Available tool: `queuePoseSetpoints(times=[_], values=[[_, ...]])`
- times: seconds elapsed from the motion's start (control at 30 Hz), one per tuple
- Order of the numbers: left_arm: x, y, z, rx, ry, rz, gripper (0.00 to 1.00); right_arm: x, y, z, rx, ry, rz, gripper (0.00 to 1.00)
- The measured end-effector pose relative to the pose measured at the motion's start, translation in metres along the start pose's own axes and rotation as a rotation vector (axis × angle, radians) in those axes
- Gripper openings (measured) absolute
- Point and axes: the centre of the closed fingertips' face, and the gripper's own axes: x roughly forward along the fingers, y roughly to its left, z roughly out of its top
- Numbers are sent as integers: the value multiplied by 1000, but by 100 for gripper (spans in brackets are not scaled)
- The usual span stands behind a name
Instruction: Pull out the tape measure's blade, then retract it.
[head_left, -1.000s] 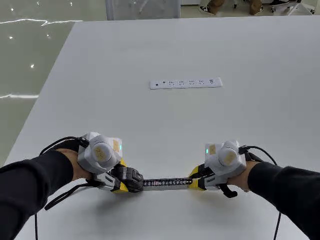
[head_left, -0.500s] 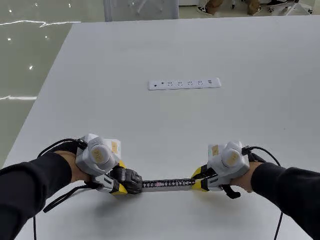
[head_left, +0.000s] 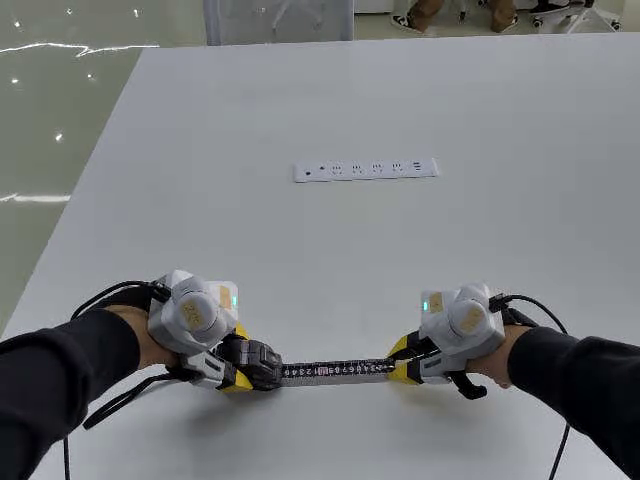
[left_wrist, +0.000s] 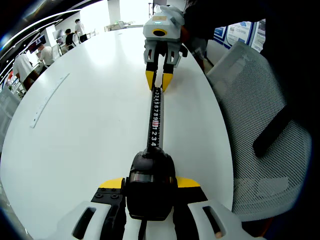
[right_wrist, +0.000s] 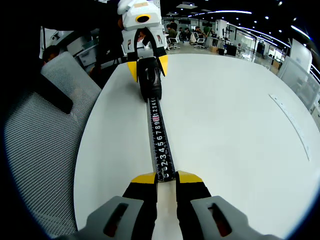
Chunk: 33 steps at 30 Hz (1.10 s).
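Two grippers are low in the head view, near the close edge of the white worktop (head_left: 420, 90).

Lower left of frame: left gripper (head_left: 238, 376). Its yellow-tipped jaws are clamped on either side of the black tape measure case (head_left: 259, 361), which rests on the worktop. The left gripper view confirms it. The case sits at bottom centre between the two jaws, with a yellow tip showing on each flank.

Lower right of frame: right gripper (head_left: 401, 360). Its jaws are pressed nearly together, pinching the free end of the blade (head_left: 335, 369). In the right gripper view the blade's end goes into the narrow slot between the yellow tips at bottom centre (the end hook itself is hidden by the jaws).

The blade is partly drawn out and runs straight between the case and the right gripper. Whether it lies on the worktop or just above it, I cannot tell. Printed numerals are readable along it, with one red mark partway. The grippers face each other along the blade's line.

A white power strip (head_left: 366, 169) lies flat at mid-frame, above the grippers and well apart from them. A grey mesh chair (left_wrist: 260, 130) shows at the right side of the left gripper view, beside the worktop's edge. Dark sleeves (head_left: 60, 365) come in from both lower corners of the head view, and black cables (head_left: 105, 292) trail off each gripper.
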Motion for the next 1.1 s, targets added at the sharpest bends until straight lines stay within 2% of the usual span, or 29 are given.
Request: queuePoseSetpoints(times=[1.1], values=[[-1,0,0,2,-2,5,32,-9,-3,-11,0,16,0,9]])
